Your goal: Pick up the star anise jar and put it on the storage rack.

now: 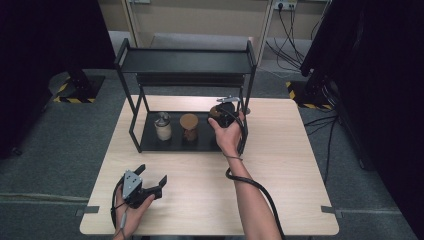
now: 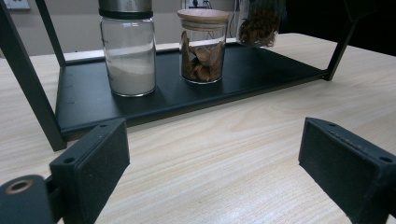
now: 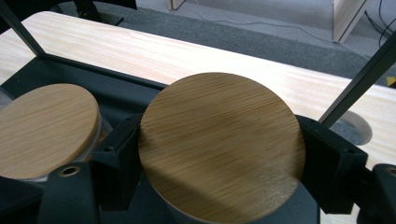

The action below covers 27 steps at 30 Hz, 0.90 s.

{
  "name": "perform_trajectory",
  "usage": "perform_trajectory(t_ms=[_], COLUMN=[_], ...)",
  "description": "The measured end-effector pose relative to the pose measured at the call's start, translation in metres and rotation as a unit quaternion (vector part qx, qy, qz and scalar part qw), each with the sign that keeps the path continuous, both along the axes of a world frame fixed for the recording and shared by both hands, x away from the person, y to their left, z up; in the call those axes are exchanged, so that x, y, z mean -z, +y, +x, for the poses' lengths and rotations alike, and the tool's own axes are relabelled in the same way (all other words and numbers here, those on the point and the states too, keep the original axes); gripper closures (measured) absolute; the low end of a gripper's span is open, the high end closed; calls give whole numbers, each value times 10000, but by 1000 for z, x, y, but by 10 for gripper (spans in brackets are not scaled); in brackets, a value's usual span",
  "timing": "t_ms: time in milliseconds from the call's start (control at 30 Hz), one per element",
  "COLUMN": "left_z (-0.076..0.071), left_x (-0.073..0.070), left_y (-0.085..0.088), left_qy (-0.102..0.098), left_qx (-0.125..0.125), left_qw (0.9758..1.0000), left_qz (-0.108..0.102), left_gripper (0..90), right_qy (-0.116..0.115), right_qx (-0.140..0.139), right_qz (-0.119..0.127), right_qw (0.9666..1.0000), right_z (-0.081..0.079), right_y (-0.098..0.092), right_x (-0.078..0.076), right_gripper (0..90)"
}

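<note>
Nearest the person, the left gripper [image 1: 151, 184] rests on the pale wood-grain table [image 1: 290, 170] with its two flat, matte black jaws spread wide and nothing between them. Farther off, the right gripper [image 3: 219, 154] is clamped on a glass jar [image 3: 222, 142] with a round bamboo lid, its jaws pressing the lid's rim at the right end of the black metal shelf rack's [image 1: 150, 142] lower tray. Beside it on that tray stand a second bamboo-lidded jar [image 1: 189, 127] of brown pieces and a metal-capped jar [image 1: 163, 126] of white powder.
</note>
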<state>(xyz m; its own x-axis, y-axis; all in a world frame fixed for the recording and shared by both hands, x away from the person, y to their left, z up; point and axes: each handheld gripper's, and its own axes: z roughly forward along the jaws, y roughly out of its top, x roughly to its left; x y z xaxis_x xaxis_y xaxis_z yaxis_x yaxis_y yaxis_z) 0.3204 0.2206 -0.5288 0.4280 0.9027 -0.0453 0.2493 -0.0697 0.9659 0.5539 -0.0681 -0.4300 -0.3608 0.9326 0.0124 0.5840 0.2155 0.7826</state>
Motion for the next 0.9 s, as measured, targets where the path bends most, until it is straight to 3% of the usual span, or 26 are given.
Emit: perform_trajectory(t_ms=[900], left_z=[0], left_x=[0], left_y=[0], left_qy=[1], left_qx=[7], left_qw=[10000], left_qz=[1], left_gripper=[80], right_qy=[82], right_qx=[40], right_qz=[-76], right_qw=[9999], right_z=[6], right_y=[4], right_x=[16], right_gripper=[241])
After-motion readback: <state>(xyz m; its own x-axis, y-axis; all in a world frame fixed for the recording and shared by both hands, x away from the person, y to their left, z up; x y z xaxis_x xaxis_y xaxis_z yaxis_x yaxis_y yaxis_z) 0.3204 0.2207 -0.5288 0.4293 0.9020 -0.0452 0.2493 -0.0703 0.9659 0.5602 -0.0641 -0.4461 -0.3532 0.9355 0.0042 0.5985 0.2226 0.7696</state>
